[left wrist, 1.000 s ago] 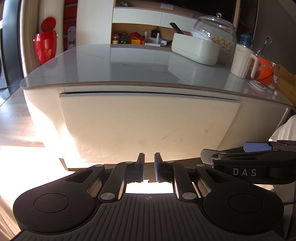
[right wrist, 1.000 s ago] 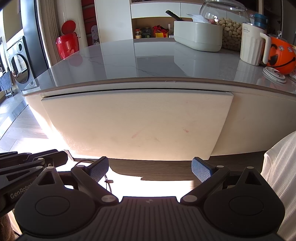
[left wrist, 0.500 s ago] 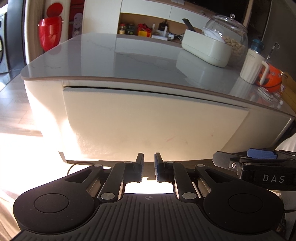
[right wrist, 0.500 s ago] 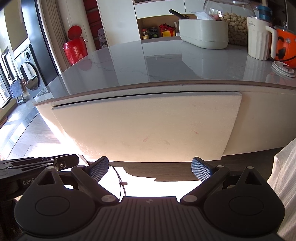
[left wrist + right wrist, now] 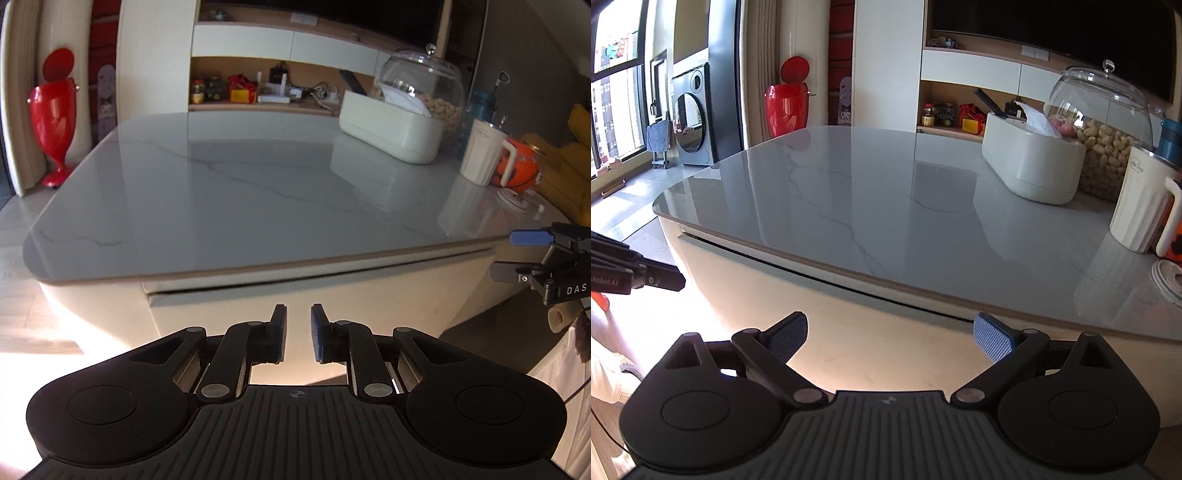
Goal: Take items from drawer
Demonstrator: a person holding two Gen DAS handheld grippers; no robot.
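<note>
The drawer is a cream front panel under a grey marble tabletop, and it is closed with a thin dark gap along its top edge. My left gripper hovers in front of the panel near its left end, its pads a narrow slit apart with nothing between them. In the right wrist view the same drawer front lies just ahead of my right gripper, whose blue pads stand wide open and empty. No drawer contents are visible.
On the tabletop's far right stand a white oval box, a glass jar of nuts, a white jug and an orange pumpkin pot. A red bin stands beyond the table on the left. A white sleeve shows at the left edge.
Both grippers have risen from level with the drawer front to above the tabletop edge, so the views now look down over the top. Jaw openings are unchanged.
</note>
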